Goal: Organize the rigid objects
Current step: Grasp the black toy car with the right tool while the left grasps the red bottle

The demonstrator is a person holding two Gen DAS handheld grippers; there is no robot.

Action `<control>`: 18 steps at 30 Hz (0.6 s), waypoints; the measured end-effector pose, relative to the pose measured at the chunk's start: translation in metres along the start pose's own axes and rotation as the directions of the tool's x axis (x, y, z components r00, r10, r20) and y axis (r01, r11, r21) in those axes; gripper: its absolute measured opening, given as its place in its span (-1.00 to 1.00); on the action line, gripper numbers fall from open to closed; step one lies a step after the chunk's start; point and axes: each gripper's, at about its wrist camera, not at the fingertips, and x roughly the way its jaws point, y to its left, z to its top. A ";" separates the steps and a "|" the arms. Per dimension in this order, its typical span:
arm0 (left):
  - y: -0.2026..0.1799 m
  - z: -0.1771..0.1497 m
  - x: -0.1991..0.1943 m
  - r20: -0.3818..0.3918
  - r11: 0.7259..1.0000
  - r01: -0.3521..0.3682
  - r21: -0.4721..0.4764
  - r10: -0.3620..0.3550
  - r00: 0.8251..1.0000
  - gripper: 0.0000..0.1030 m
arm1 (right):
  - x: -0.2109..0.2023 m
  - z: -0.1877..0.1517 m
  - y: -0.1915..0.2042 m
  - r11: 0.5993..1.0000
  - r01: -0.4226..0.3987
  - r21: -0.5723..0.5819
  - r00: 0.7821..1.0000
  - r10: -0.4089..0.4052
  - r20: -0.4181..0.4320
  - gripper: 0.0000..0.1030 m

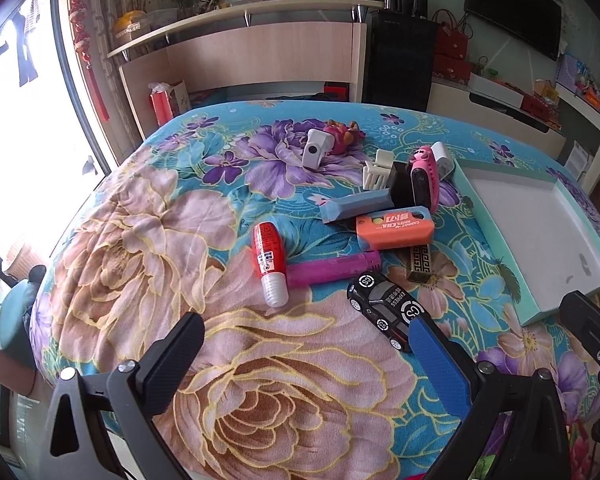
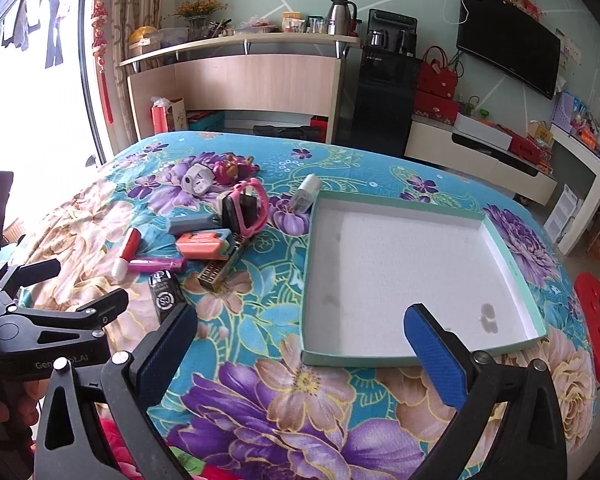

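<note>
1. Toy car (image 1: 384, 310), black, lies on the floral bed cover (image 1: 260, 360), nearest item of the clutter pile; long axis runs from far-left to near-right.
2. Left hand-held gripper (image 1: 308, 344) spread wide, empty; the car sits just at its right finger (image 1: 440, 356), so left is likely nearer.
3. Right hand-held gripper (image 2: 300, 332) also spread wide, empty, hovering at the near edge of the empty tray (image 2: 306, 280).
4. Tray lies right of the pile; red bottle (image 1: 269, 264) and orange box (image 1: 396, 228) farther off.
</note>
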 end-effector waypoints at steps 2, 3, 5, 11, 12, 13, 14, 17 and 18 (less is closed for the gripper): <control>0.012 0.002 0.007 -0.019 1.000 0.000 -0.027 0.000 1.000 1.00 | 0.012 0.003 0.012 0.999 -0.025 -0.020 0.999 0.024 -0.029 0.99; 0.018 0.003 0.010 -0.024 0.999 0.005 -0.043 -0.006 1.000 1.00 | 0.018 0.004 0.018 0.999 -0.030 -0.030 0.999 0.029 -0.045 0.99; 0.027 0.003 0.019 -0.037 0.998 0.013 -0.065 -0.016 0.999 1.00 | 0.032 0.003 0.026 0.998 -0.052 -0.037 0.996 0.049 -0.079 0.99; 0.047 0.006 0.045 -0.069 0.996 -0.002 -0.084 -0.004 0.998 1.00 | 0.065 0.007 0.048 0.992 -0.118 -0.041 0.982 0.110 -0.151 0.98; 0.051 0.007 0.049 -0.075 0.995 0.005 -0.100 -0.012 0.997 1.00 | 0.070 0.008 0.051 0.991 -0.124 -0.045 0.980 0.115 -0.159 0.98; 0.053 0.008 0.053 -0.083 0.994 0.009 -0.112 -0.019 0.996 1.00 | 0.075 0.009 0.055 0.990 -0.131 -0.047 0.979 0.122 -0.166 0.98; 0.055 0.009 0.058 -0.089 0.993 0.015 -0.117 -0.026 0.996 1.00 | 0.080 0.010 0.059 0.989 -0.140 -0.047 0.976 0.130 -0.173 0.97; 0.055 0.012 0.068 -0.093 0.994 0.011 -0.108 -0.021 0.995 1.00 | 0.094 0.009 0.069 0.986 -0.158 -0.051 0.969 0.145 -0.200 0.82; 0.056 0.013 0.070 -0.091 0.994 0.010 -0.106 -0.020 0.996 1.00 | 0.098 0.008 0.071 0.985 -0.163 -0.052 0.966 0.149 -0.210 0.74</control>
